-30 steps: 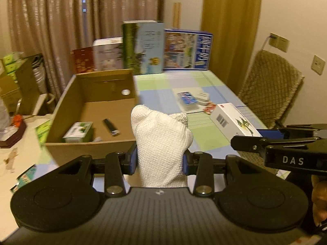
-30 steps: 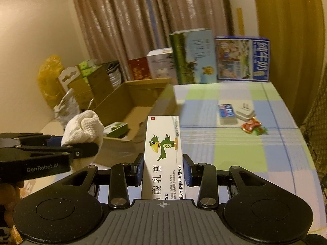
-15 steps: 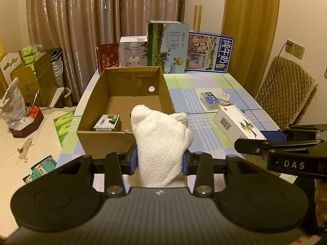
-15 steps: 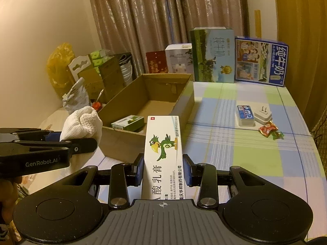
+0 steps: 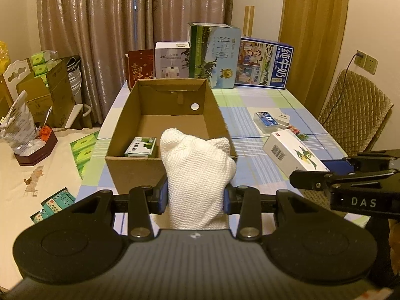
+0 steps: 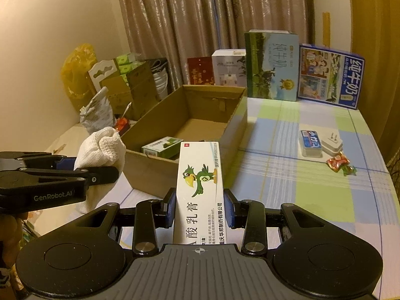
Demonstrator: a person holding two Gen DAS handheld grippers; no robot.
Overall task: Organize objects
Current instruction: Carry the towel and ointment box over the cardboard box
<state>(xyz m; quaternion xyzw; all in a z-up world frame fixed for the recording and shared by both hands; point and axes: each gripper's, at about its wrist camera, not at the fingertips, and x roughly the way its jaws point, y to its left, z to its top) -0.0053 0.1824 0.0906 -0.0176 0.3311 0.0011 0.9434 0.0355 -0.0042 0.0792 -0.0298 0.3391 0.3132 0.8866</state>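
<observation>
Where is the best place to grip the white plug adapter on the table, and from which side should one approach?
Probably from above, closing on the two flat sides of the white plug adapter. It lies flat on the tablecloth with its prongs toward the far end. The blue-labelled case sits right beside it and a candy wrapper lies just in front, so a low sideways approach looks crowded.

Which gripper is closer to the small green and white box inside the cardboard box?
Left. The left gripper, clamping a white knitted cloth, is directly before the cardboard box holding the small green and white box. The right gripper, holding a white parrot carton, is further right.
</observation>
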